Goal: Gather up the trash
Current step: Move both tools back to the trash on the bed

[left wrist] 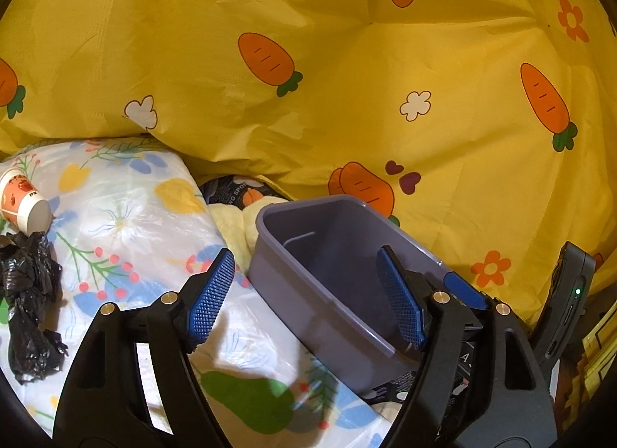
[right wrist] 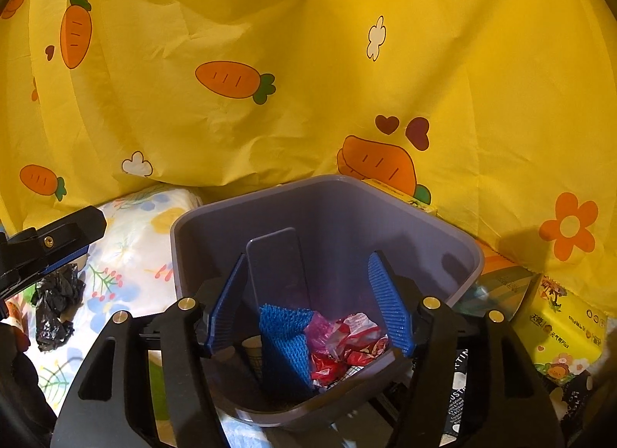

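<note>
Right between the spread fingers of the right claw (right wrist: pixel 310 299) sits the grey bin (right wrist: pixel 455 251), its mouth tipped toward the camera; nothing is clamped. Low inside lie a blue mesh piece (right wrist: pixel 283 344), crumpled red wrappers (right wrist: pixel 347 344) and a pinkish bit of plastic. A flat dark slab (right wrist: pixel 275 266) stands against the bin's inner wall, just right of the claw's left finger. The left claw (left wrist: pixel 308 297) is also parted and empty, its right finger overlapping the bin's near side. Well off to its left, a crumpled black bag (left wrist: pixel 29 293) and a tipped paper cup (left wrist: pixel 25 201) lie on floral bedding (left wrist: pixel 135 216). Yellow carrot-print fabric (left wrist: pixel 347 81) rises behind. Right of the right claw is a yellow tissue pack (right wrist: pixel 559 332).
</note>
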A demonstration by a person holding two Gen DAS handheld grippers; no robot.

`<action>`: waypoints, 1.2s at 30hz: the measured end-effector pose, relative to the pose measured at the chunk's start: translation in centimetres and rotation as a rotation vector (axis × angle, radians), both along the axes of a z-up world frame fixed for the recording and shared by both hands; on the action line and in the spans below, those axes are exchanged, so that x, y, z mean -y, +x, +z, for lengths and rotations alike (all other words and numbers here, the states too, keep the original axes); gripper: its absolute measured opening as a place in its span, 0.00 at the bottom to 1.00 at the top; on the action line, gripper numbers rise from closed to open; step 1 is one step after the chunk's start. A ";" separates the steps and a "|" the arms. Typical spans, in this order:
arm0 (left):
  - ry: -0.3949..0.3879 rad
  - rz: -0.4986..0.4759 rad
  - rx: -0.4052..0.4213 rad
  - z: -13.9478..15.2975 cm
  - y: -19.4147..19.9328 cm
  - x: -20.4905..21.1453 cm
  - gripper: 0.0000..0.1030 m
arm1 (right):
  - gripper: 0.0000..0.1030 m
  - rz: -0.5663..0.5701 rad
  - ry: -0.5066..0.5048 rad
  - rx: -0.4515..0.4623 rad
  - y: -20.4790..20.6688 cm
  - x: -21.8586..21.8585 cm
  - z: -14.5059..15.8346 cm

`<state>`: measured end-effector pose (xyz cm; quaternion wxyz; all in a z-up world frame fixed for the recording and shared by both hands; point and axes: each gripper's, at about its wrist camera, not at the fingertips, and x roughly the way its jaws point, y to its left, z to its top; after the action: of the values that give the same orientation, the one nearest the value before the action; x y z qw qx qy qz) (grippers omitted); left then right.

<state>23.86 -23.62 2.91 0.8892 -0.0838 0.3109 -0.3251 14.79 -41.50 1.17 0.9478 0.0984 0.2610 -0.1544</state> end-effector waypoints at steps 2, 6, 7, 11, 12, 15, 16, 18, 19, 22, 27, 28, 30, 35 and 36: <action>0.003 0.016 0.002 -0.1 -0.4 -0.8 0.74 | 0.66 0.002 -0.002 0.003 -0.2 -0.4 0.1; 0.021 0.069 0.014 -0.3 -1.3 -2.9 0.76 | 0.70 0.006 -0.011 0.017 -0.7 -1.2 0.3; 0.029 0.087 0.018 -0.3 -1.5 -3.6 0.76 | 0.71 0.009 -0.013 0.021 -0.9 -1.5 0.4; 0.073 0.187 0.051 -0.2 -2.8 -6.9 0.78 | 0.75 0.036 -0.024 0.041 -1.4 -3.0 1.0; 0.085 0.219 0.059 -0.1 -3.1 -7.9 0.79 | 0.76 0.048 -0.026 0.047 -1.5 -3.5 1.1; 0.111 0.324 0.068 -0.1 -4.1 -11.3 0.81 | 0.77 0.095 -0.025 0.059 -1.6 -5.3 1.4; 0.118 0.361 0.066 -0.2 -4.5 -12.6 0.82 | 0.77 0.115 -0.023 0.062 -1.6 -6.1 1.4; 0.136 0.431 0.062 -0.4 -5.2 -15.1 0.82 | 0.79 0.159 -0.016 0.067 -1.5 -7.7 1.5; 0.143 0.461 0.062 -0.5 -5.6 -16.3 0.82 | 0.80 0.184 -0.009 0.070 -1.5 -8.5 1.5; 0.161 0.547 0.054 -0.7 -6.6 -19.8 0.82 | 0.82 0.255 0.016 0.075 -1.2 -11.0 1.4; 0.166 0.678 0.033 -1.2 -8.0 -24.8 0.83 | 0.82 0.360 0.017 0.056 -0.2 -15.7 1.2; 0.167 0.703 0.028 -1.3 -8.2 -25.7 0.83 | 0.83 0.380 0.014 0.051 0.0 -16.6 1.1; 0.170 0.749 0.027 -1.4 -8.6 -27.1 0.83 | 0.83 0.413 0.008 0.040 0.2 -18.2 0.9; 0.177 0.820 0.013 -2.0 -9.4 -29.8 0.84 | 0.83 0.465 -0.009 0.001 1.3 -21.1 0.0; 0.182 0.831 0.012 -2.1 -9.5 -30.1 0.84 | 0.83 0.472 -0.008 -0.006 1.7 -21.5 -0.2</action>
<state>14.37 6.49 0.79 0.9501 -0.1213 0.2731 0.0891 16.44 -20.03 0.96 0.9573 0.0305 0.2789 0.0701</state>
